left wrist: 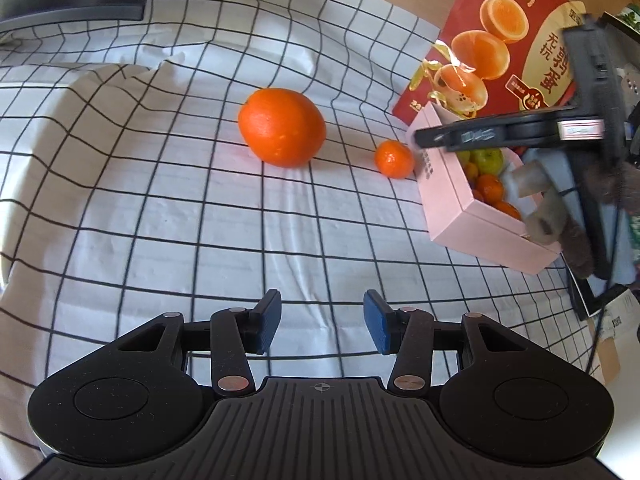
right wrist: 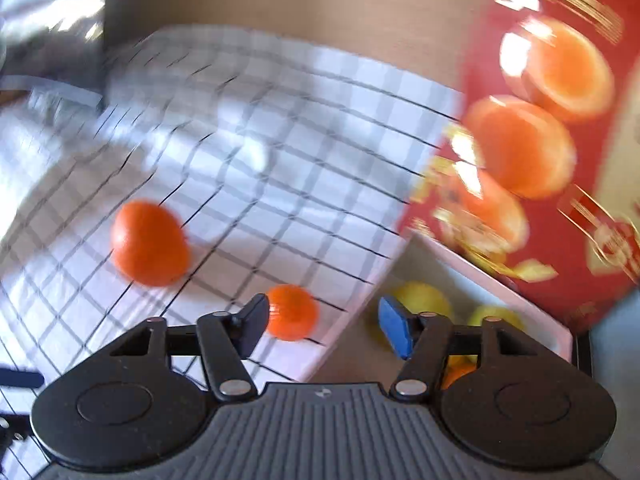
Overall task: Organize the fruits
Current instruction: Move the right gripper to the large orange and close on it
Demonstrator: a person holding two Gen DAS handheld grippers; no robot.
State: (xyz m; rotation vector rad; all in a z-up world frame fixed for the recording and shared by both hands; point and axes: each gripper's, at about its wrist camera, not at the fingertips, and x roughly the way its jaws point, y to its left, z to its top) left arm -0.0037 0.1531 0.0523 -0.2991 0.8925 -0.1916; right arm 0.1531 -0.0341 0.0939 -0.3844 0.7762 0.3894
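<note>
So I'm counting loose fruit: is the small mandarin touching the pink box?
Apart. The left wrist view shows a sliver of checked cloth between the small mandarin and the pink box.

Right wrist view is smearing all over: your checked cloth (right wrist: 280,152) and red package (right wrist: 560,160) are blurring, print unreadable. Your right hand-held gripper (left wrist: 500,132) is hiding part of the pink box (left wrist: 460,208); fruit inside (left wrist: 490,188) is only partly showing, count unclear.

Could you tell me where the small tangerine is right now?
In the left wrist view the small tangerine lies on the checked cloth, just left of the pink box, right of the large orange.
</note>
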